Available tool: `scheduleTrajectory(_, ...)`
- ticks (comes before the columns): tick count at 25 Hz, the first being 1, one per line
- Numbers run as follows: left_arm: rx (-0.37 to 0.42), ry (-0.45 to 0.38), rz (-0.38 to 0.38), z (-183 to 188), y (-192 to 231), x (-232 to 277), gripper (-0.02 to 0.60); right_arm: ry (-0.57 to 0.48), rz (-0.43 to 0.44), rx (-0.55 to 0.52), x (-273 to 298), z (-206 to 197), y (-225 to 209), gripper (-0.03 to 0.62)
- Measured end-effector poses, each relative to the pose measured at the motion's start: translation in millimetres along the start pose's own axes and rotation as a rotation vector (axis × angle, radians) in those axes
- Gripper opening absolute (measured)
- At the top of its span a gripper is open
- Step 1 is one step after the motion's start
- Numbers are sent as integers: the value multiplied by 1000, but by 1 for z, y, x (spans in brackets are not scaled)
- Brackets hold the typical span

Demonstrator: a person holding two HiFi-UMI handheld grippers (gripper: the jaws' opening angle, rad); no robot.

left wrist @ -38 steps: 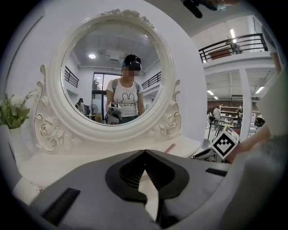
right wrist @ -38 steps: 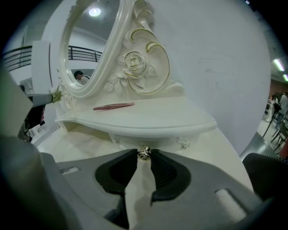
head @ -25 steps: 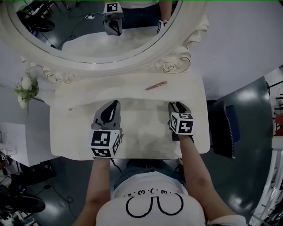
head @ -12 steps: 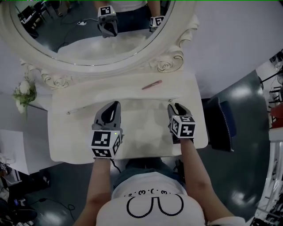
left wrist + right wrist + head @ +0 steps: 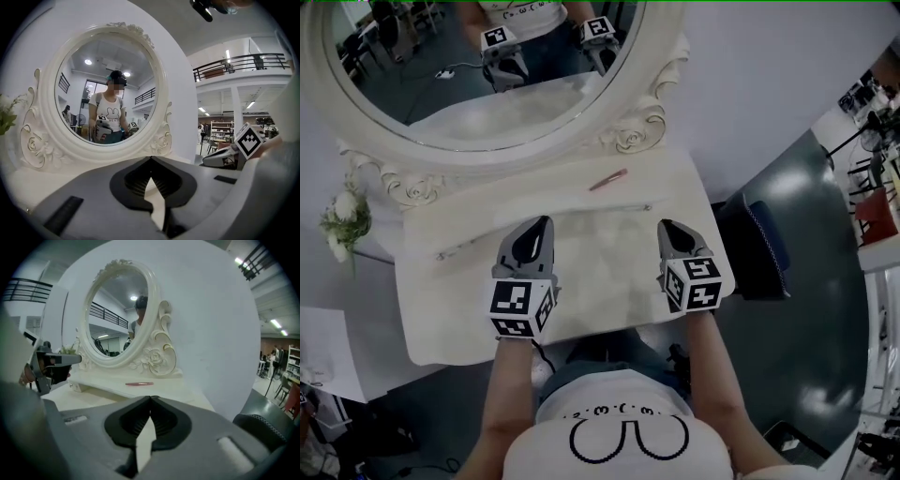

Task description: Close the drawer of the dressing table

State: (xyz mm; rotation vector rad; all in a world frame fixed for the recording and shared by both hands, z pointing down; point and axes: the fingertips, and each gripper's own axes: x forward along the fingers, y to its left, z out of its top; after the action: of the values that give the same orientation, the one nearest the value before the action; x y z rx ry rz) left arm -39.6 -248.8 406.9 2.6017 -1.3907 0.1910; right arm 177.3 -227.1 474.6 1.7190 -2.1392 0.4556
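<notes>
The cream dressing table [image 5: 591, 291] lies below me, its top [image 5: 183, 392] bare in front of both grippers. Its drawer front is hidden under the top in the head view, so I cannot see how it stands. My left gripper [image 5: 544, 223] hovers over the left half of the top, jaws shut and empty [image 5: 151, 158]. My right gripper [image 5: 666, 225] hovers over the right half. Its jaws have just been closing and now meet with nothing between them [image 5: 151, 397].
An oval mirror [image 5: 487, 84] in a carved frame rises at the table's back and reflects both grippers. A pink pen-like stick [image 5: 607, 180] lies on the back ledge. White flowers [image 5: 342, 220] stand at the left, a dark seat [image 5: 759, 248] at the right.
Both grippers have risen off the table top, the right one more than the left. The head view has shifted, so the table and mirror sit further left and higher in the picture.
</notes>
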Motion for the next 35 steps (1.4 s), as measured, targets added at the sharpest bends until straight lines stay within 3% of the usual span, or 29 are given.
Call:
scheduleTrajectory(7,46,-55,-60,20,-20,-8,-2,-162,3,-74,-63,42,26,2)
scheduleTrajectory(17,120,-181,-67,74,-51,-26,-2,-362,-52,-193,-134,107,28,0)
scheduleTrajectory(26,141,-284,-53,124,-75,-46,-2,-485,-80,-218,-186,148,23,0)
scheduleTrajectory(35,177,-303,-66,133,-93,-57,-2,-545,-108,-217,-215,164,13,0)
